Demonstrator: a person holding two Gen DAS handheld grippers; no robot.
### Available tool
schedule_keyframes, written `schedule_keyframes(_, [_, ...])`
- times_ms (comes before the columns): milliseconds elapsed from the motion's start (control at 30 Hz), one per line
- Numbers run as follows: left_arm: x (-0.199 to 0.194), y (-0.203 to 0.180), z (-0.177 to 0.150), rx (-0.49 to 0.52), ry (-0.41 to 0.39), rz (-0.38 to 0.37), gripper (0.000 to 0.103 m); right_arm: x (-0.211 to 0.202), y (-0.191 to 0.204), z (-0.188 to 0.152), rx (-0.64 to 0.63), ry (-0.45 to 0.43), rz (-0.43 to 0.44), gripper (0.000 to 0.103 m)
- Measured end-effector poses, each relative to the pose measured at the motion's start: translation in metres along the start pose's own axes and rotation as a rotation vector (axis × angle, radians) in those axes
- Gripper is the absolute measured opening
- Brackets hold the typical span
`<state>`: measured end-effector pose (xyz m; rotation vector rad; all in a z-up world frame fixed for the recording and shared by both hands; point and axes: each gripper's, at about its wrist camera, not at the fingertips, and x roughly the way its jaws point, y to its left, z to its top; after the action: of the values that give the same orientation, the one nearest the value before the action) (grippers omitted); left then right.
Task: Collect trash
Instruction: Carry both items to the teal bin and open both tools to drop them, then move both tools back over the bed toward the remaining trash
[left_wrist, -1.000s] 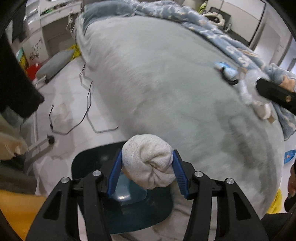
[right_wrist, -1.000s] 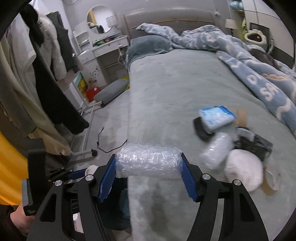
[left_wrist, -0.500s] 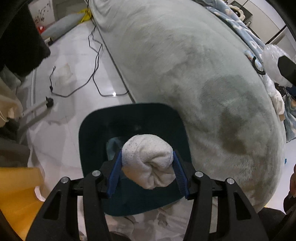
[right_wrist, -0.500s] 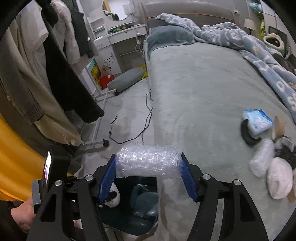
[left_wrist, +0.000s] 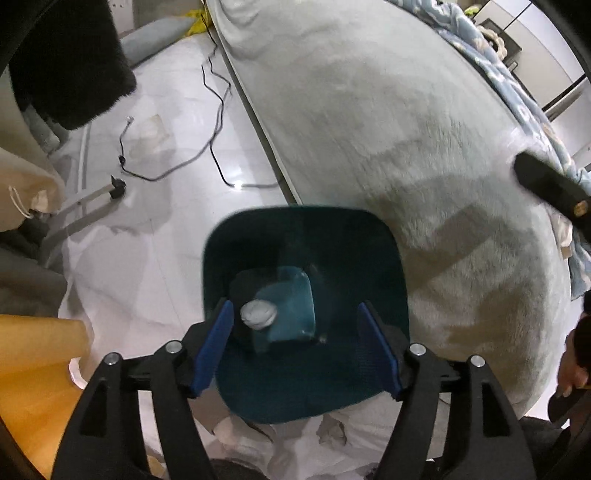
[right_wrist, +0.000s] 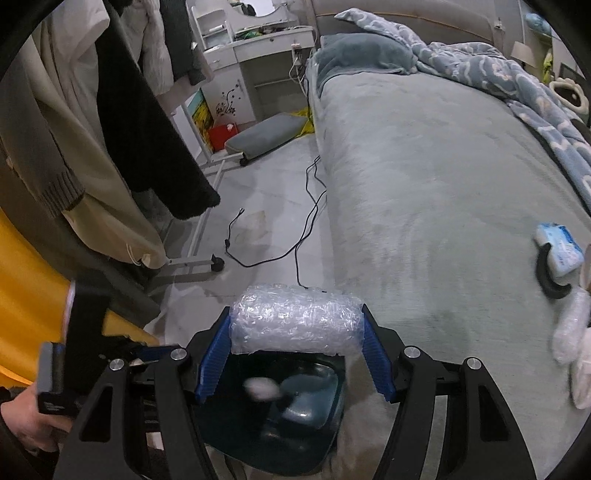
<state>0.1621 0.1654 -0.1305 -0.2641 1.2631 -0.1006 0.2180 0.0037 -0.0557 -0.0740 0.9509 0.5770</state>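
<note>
Teal plastic bin sits on the floor against the foot of the grey bed, and your left hand-held gripper hangs over it with jaws opening and nothing between them. The white balled-up rag that was pinched there half a second ago is now down inside the bin, a blurred pale lump in the right wrist view. That's one piece collected! Your right hand-held gripper is clamped on the clear bubble-wrap roll, both blue pads pressed on its ends. Its long axis runs straight across from pad to pad, lying level, ends pointing left and right. It hovers above the bin's rim, so it looks ready to drop next. More trash waits on the bed: a blue-and-white packet and pale wads beside it.
</note>
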Motion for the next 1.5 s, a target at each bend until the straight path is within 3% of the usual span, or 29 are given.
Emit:
schedule_keyframes(200, [-0.029, 0.015, 0.006, -0.010, -0.125, 0.013, 0.072, 0.023, 0.012, -0.003, -0.028, 0.044, -0.013, 0.067])
schedule_keyframes(400, [-0.059, 0.012, 0.008, 0.048, -0.258, 0.040, 0.072, 0.045, 0.015, -0.009, -0.042, 0.099, -0.026, 0.067])
schedule_keyframes(900, [-0.106, 0.023, 0.006, 0.066, -0.460, 0.038, 0.083, 0.105, 0.038, -0.040, -0.106, 0.266, -0.057, 0.067])
schedule_keyframes(1267, [-0.126, 0.024, 0.006, 0.059, -0.524, 0.030, 0.086, 0.115, 0.054, -0.058, -0.167, 0.333, -0.046, 0.068])
schedule_keyframes(1500, [-0.135, 0.017, 0.007, 0.076, -0.565, 0.039, 0.086, 0.114, 0.059, -0.064, -0.188, 0.347, -0.043, 0.077])
